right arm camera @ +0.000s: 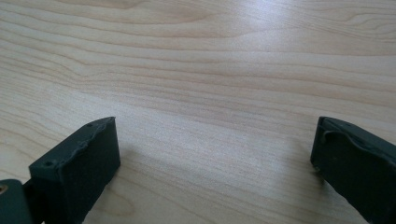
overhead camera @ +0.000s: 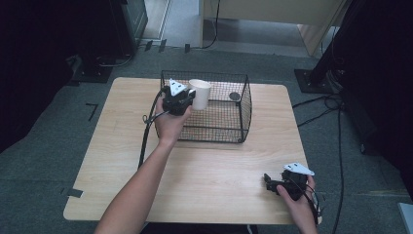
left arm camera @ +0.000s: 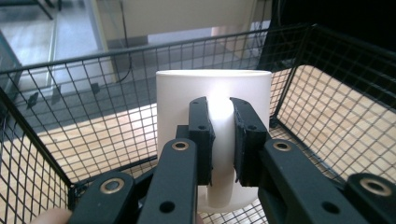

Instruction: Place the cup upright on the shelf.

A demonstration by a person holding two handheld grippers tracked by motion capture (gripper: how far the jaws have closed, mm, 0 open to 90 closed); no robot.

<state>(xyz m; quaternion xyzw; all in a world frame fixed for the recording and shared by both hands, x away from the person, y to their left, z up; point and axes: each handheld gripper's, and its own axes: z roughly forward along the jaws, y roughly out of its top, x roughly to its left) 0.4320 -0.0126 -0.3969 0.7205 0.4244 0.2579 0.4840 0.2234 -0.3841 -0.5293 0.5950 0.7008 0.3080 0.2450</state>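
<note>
High view: a light wooden desk [overhead camera: 204, 180] carries a black wire basket [overhead camera: 221, 127] near its far edge. The left gripper [overhead camera: 191, 96], held in the person's left hand [overhead camera: 170, 123], reaches over the basket's near-left corner and carries a white mug [overhead camera: 200, 93], upright, above the basket's left part. A small dark round object [overhead camera: 234, 96] lies on the basket floor toward its far right; what it is cannot be told. The right gripper [overhead camera: 267, 179] rests low at the desk's near-right corner, held in the right hand [overhead camera: 302, 202], well apart from the basket.

Left gripper view: the two black fingers [left arm camera: 201, 135] are closed on the mug's [left arm camera: 213, 93] handle, one on each side, with the mug body just beyond them and the basket's mesh walls [left arm camera: 70, 116] around it.

Right gripper view: the fingers [right arm camera: 86, 163] stand wide apart with nothing between them, close above the bare desk [right arm camera: 210, 84].
</note>
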